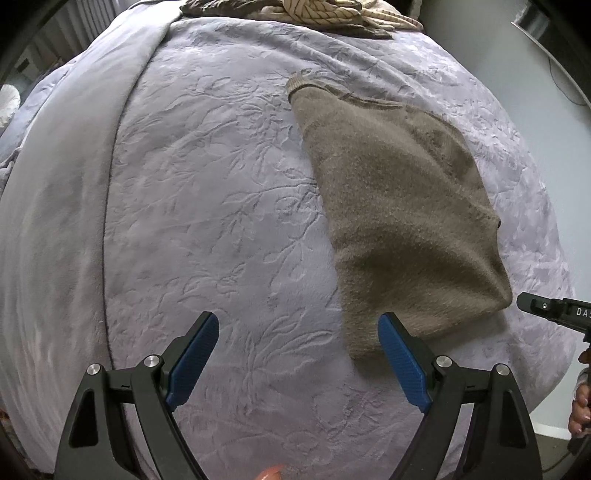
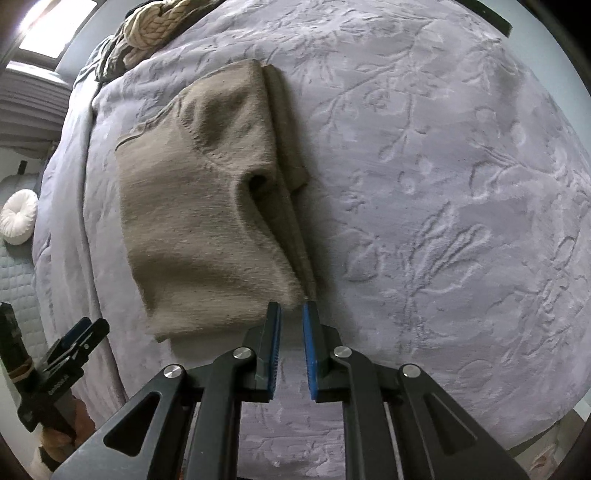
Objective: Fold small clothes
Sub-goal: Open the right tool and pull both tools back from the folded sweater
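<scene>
Clearly the whole question is where the folded brown garment (image 1: 399, 206) lies relative to the two grippers, so take that garment as the landmark. It rests flat on the lavender embossed bedspread (image 1: 207, 206), folded into a rough rectangle whose long axis runs from the near edge of the bed toward the far end, where a striped pillow pile (image 1: 295, 13) sits.

Starting on the left: the left gripper (image 1: 297, 363) hangs over bare bedspread just left of the garment's near left corner, pointing steeply down, its blue pads spread wide with nothing between them — the right pad overlaps the corner in view, but I cannot tell whether it touches. In the right wrist view the same gripper shows at the lower left, well off the garment's left edge.

Moving right across the garment: its left part lies smooth, then a raised pucker (image 2: 258, 184) stands near the middle of the right side, and beyond it a narrower underlayer (image 2: 291, 155) pokes out along the right edge, so the fold is not flush there.

At the right end, the right gripper (image 2: 291, 347) sits just beside the garment's near right corner, jaws parted only a little and empty — the cloth's edge ends just ahead of the fingertips, apparently free of them.

By my judgement the right gripper is the nearer, and a next fold would run across that long axis.
</scene>
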